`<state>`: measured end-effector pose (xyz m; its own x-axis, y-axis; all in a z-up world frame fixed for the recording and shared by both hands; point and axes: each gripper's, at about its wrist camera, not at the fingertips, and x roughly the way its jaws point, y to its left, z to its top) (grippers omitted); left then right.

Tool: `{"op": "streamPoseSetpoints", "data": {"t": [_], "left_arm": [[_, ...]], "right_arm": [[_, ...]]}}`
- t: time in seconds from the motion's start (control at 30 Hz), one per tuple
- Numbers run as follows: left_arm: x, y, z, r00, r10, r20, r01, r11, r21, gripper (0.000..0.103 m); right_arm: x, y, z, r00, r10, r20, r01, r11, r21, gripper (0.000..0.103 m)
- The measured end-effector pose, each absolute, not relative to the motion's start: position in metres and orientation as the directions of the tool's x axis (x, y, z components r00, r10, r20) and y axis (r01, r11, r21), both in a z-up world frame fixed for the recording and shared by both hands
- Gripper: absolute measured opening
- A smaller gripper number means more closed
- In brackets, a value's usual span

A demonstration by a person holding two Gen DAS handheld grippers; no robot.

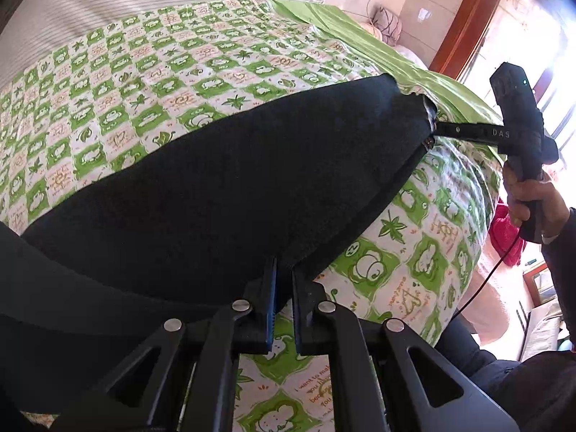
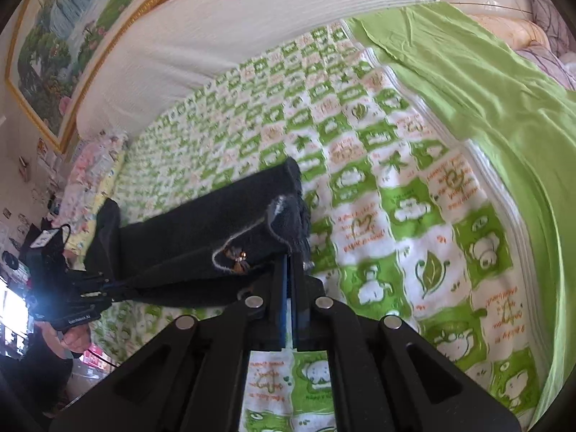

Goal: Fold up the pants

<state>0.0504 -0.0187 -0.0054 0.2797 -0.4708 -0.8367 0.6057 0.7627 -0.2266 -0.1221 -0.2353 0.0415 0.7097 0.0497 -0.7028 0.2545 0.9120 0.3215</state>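
Both wrist views close over the quilt (image 1: 201,82), facing each other, sharing the pants (image 2: 201,230)

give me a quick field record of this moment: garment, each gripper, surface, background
garment: black pants, held stretched between both grippers above the bed
left gripper: shut on one end of the pants
right gripper: shut on the waistband end, near a small bow
surface: green and white patterned quilt
background: plain green sheet, framed painting
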Motion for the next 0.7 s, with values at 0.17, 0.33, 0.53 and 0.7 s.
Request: {"op": "streamPoseSetpoints", "data": {"t": [0.17, 0.33, 0.53, 0.7], "left_arm": [[0.052, -0.009, 0.001, 0.271, -0.507, -0.818, 0.576, 0.766, -0.284, 0.029], [0.048, 0.010, 0.014, 0.312, -0.518, -0.797, 0.540, 0.786, -0.300, 0.041], [0.050, 0.045, 0.022, 0.367, -0.503, -0.782, 0.445, 0.834, -0.328, 0.042], [0.053, 0.081, 0.027, 0.421, -0.470, -0.776, 0.360, 0.872, -0.333, 0.042]], "right_arm": [[-0.123, -0.227, 0.032, 0.668, 0.016, -0.744, 0.292, 0.914, 0.281, 0.003], [-0.130, -0.216, 0.052, 0.681, 0.004, -0.732, 0.291, 0.916, 0.276, 0.006], [-0.132, -0.185, 0.078, 0.730, 0.014, -0.683, 0.230, 0.937, 0.264, 0.006], [-0.108, -0.152, 0.077, 0.732, 0.116, -0.672, 0.136, 0.940, 0.312, 0.006]]}}
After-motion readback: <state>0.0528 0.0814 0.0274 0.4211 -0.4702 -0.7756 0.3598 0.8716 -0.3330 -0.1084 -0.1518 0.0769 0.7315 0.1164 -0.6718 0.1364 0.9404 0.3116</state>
